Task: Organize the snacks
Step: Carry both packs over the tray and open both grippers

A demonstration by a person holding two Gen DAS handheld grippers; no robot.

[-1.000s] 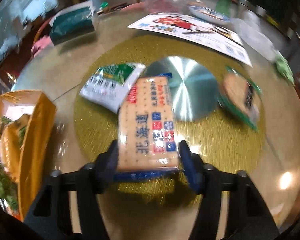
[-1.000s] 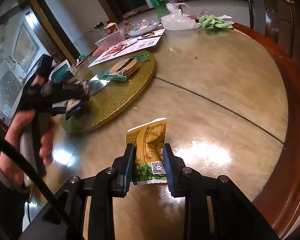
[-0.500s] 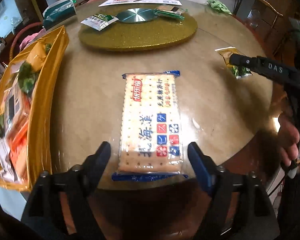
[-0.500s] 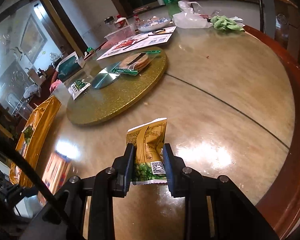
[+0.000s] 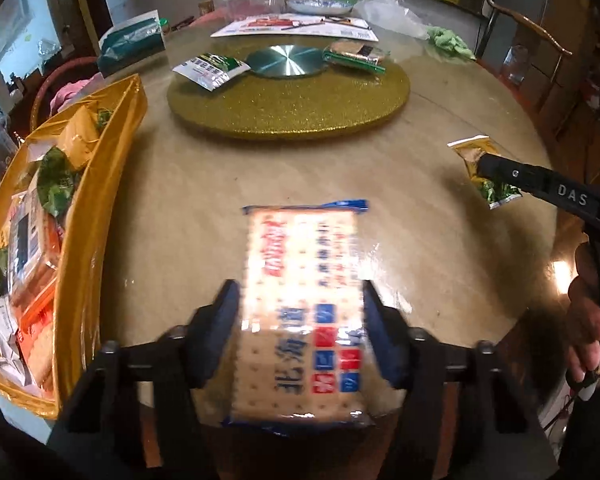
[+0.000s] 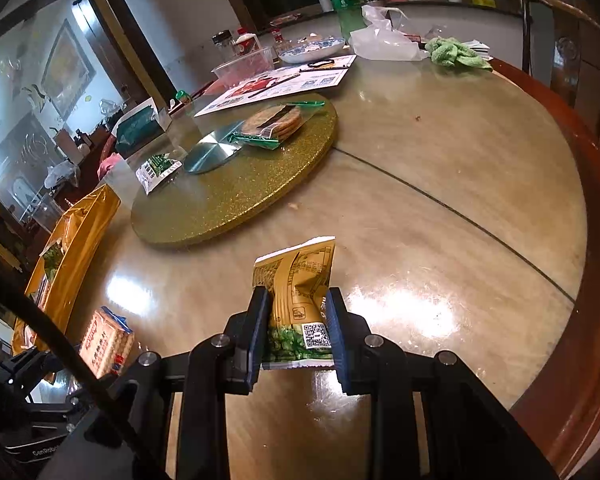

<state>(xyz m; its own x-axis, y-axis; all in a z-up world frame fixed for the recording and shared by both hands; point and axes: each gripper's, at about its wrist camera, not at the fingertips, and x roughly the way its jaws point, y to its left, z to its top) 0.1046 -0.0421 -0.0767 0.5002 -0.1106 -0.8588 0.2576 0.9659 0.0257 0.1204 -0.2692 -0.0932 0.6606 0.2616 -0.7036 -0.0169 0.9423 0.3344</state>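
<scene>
My left gripper (image 5: 300, 312) is shut on a cracker pack (image 5: 302, 312) with blue ends and Chinese print, held over the near part of the round table; the pack also shows in the right wrist view (image 6: 106, 342). My right gripper (image 6: 298, 322) is shut on a small yellow-green snack packet (image 6: 300, 292), low over the table; the packet shows in the left wrist view (image 5: 482, 170) at the right. A gold box (image 5: 96, 184) full of snacks stands at the left table edge. A white-green packet (image 5: 210, 69) and a green-wrapped biscuit pack (image 5: 356, 55) lie on the gold turntable (image 5: 288, 108).
A teal tissue box (image 5: 132, 42), a printed sheet (image 5: 296, 26), a blue-patterned plate (image 5: 320, 5), a green bottle (image 6: 346, 0), a plastic bag (image 6: 384, 38) and a green cloth (image 6: 454, 53) stand at the far side. A wooden chair (image 5: 528, 36) is at the back right.
My left gripper carried the cracker pack back from the turntable to the near table edge; its jaws opened wide half a second ago and are now closed on the pack. My right gripper stayed still.
</scene>
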